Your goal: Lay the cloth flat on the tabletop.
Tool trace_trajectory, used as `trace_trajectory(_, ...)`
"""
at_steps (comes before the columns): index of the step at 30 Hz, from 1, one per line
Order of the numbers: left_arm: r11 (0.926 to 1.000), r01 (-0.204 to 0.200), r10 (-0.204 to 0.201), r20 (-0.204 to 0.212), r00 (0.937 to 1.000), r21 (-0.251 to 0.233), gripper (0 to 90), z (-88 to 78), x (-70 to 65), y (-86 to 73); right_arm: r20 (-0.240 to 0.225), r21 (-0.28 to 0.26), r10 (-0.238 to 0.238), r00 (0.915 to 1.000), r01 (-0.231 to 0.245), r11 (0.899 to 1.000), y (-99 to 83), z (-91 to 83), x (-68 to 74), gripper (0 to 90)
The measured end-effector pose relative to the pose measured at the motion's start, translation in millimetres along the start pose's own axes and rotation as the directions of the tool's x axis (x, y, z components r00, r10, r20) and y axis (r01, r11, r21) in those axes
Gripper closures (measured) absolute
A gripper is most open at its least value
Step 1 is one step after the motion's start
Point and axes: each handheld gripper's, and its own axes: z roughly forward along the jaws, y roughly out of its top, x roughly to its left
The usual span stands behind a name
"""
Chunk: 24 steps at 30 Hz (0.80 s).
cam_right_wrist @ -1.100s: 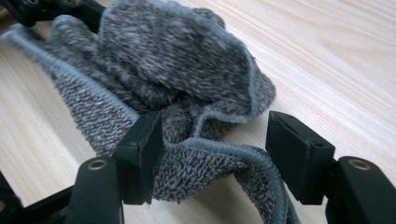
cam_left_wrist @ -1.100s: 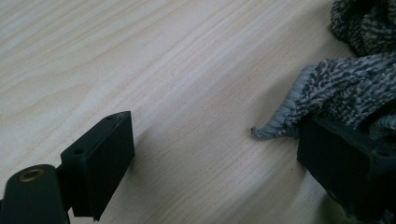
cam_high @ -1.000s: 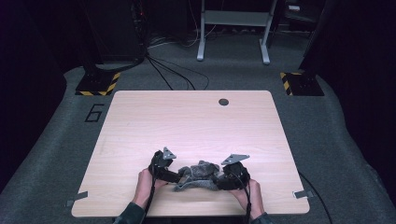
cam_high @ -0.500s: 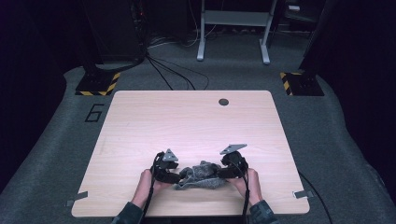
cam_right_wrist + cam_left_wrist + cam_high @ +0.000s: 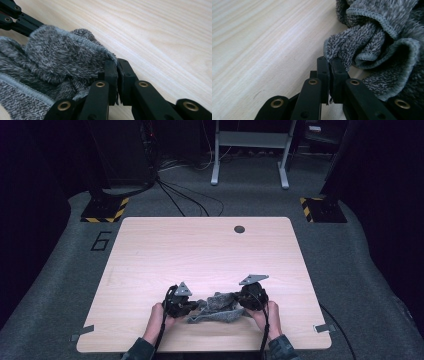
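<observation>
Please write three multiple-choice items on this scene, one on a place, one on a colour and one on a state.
1. Where on the table does the cloth lie?
A. by the far edge
B. near the person's edge, between the two tools
C. at the left corner

2. What colour is the cloth?
A. speckled grey
B. red
C. yellow

3. How does the left tool stand?
A. wide open above the cloth
B. shut on bare wood
C. shut on the cloth's hem

Key: 1 B, the high view shows it between the left tool and the right tool; 2 A, both gripper views show grey pile; 3 C, the jaws pinch a corner.
</observation>
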Motion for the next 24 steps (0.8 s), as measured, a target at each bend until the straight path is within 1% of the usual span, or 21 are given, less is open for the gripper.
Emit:
trace_trajectory(1, 0.9999, 0.003, -0.003, -0.011, 0.9999, -0.010, 87.4, -2.5, 1.0, -0.3, 0.005, -0.007, 0.009, 0.9999, -0.009, 1.000, 0.1, -2.4, 0.2, 86.8)
trace_trajectory(3, 0.9998, 0.011, -0.011, -0.013, 0.9999, -0.018, 87.4, -5.3, 2.2, -0.7, 0.005, -0.013, 0.006, 1.0000, -0.006, 1.000, 0.3, -5.1, -0.7, 86.8)
trace_trajectory(4, 0.9993, 0.017, -0.018, -0.030, 0.9994, -0.034, 87.4, -11.1, 5.1, -1.2, 0.016, -0.028, 0.009, 0.9998, -0.008, 1.000, 0.7, -10.7, -1.6, 86.9)
trace_trajectory(5, 0.9993, 0.017, -0.018, -0.030, 0.9994, -0.034, 87.5, -11.1, 5.1, -1.2, 0.023, -0.041, 0.007, 0.9997, -0.006, 0.999, 0.9, -13.1, -2.3, 86.9)
trace_trajectory(7, 0.9981, 0.032, -0.034, -0.041, 0.9986, -0.052, 87.4, -17.9, 7.9, -1.9, 0.026, -0.041, 0.010, 0.9996, -0.009, 0.999, 1.3, -16.2, -2.9, 86.9)
trace_trajectory(8, 0.9968, 0.042, -0.045, -0.051, 0.9977, -0.069, 87.5, -22.9, 10.1, -2.4, 0.038, -0.053, 0.014, 0.9992, -0.012, 0.999, 1.5, -21.2, -4.5, 86.9)
trace_trajectory(9, 0.9968, 0.042, -0.045, -0.051, 0.9977, -0.069, 87.5, -22.9, 10.1, -2.4, 0.040, -0.052, 0.017, 0.9991, -0.015, 0.999, 1.4, -24.1, -5.3, 86.9)
trace_trajectory(10, 0.9960, 0.045, -0.050, -0.065, 0.9966, -0.077, 87.5, -28.4, 12.5, -2.5, 0.048, -0.058, 0.021, 0.9986, -0.018, 0.998, 0.8, -26.2, -6.2, 86.9)
trace_trajectory(11, 0.9943, 0.055, -0.061, -0.069, 0.9958, -0.092, 87.5, -31.2, 13.8, -3.1, 0.056, -0.061, 0.020, 0.9982, -0.017, 0.998, 0.6, -28.0, -7.1, 86.9)
trace_trajectory(13, 0.9938, 0.056, -0.064, -0.078, 0.9949, -0.096, 87.5, -36.7, 16.6, -3.4, 0.063, -0.064, 0.031, 0.9975, -0.027, 0.998, -1.3, -31.9, -9.4, 86.8)
trace_trajectory(15, 0.9929, 0.061, -0.069, -0.080, 0.9944, -0.102, 87.5, -38.1, 17.0, -3.5, 0.070, -0.070, 0.038, 0.9968, -0.033, 0.997, -2.8, -34.3, -10.9, 86.8)
trace_trajectory(16, 0.9900, 0.077, -0.087, -0.082, 0.9929, -0.118, 87.5, -39.9, 17.7, -4.3, 0.083, -0.074, 0.045, 0.9955, -0.039, 0.997, -5.9, -38.1, -14.7, 86.8)
trace_trajectory(17, 0.9912, 0.069, -0.079, -0.085, 0.9933, -0.113, 87.5, -41.7, 19.2, -4.2, 0.083, -0.074, 0.045, 0.9955, -0.039, 0.997, -5.9, -38.1, -14.7, 86.8)
trace_trajectory(18, 0.9905, 0.076, -0.087, -0.090, 0.9921, -0.114, 87.5, -44.3, 20.7, -4.8, 0.093, -0.073, 0.068, 0.9933, -0.062, 0.995, -9.3, -40.7, -18.3, 86.7)
trace_trajectory(19, 0.9905, 0.076, -0.087, -0.090, 0.9921, -0.114, 87.5, -44.3, 20.7, -4.8, 0.093, -0.073, 0.068, 0.9933, -0.062, 0.995, -9.3, -40.7, -18.3, 86.7)
trace_trajectory(21, 0.9909, 0.074, -0.084, -0.095, 0.9919, -0.113, 87.4, -46.3, 23.0, -5.5, 0.104, -0.073, 0.086, 0.9908, -0.078, 0.994, -14.3, -43.0, -25.9, 86.6)
trace_trajectory(22, 0.9906, 0.079, -0.091, -0.102, 0.9906, -0.111, 87.4, -47.2, 25.4, -6.7, 0.118, -0.071, 0.099, 0.9881, -0.091, 0.993, -16.4, -43.3, -28.4, 86.5)
trace_trajectory(23, 0.9906, 0.079, -0.091, -0.102, 0.9906, -0.111, 87.4, -47.2, 25.4, -6.7, 0.127, -0.059, 0.102, 0.9866, -0.095, 0.994, -18.5, -43.3, -31.8, 86.3)
trace_trajectory(24, 0.9901, 0.097, -0.107, -0.091, 0.9901, -0.101, 87.4, -47.1, 28.2, -7.9, 0.134, -0.052, 0.124, 0.9832, -0.118, 0.992, -20.7, -41.9, -34.5, 85.7)
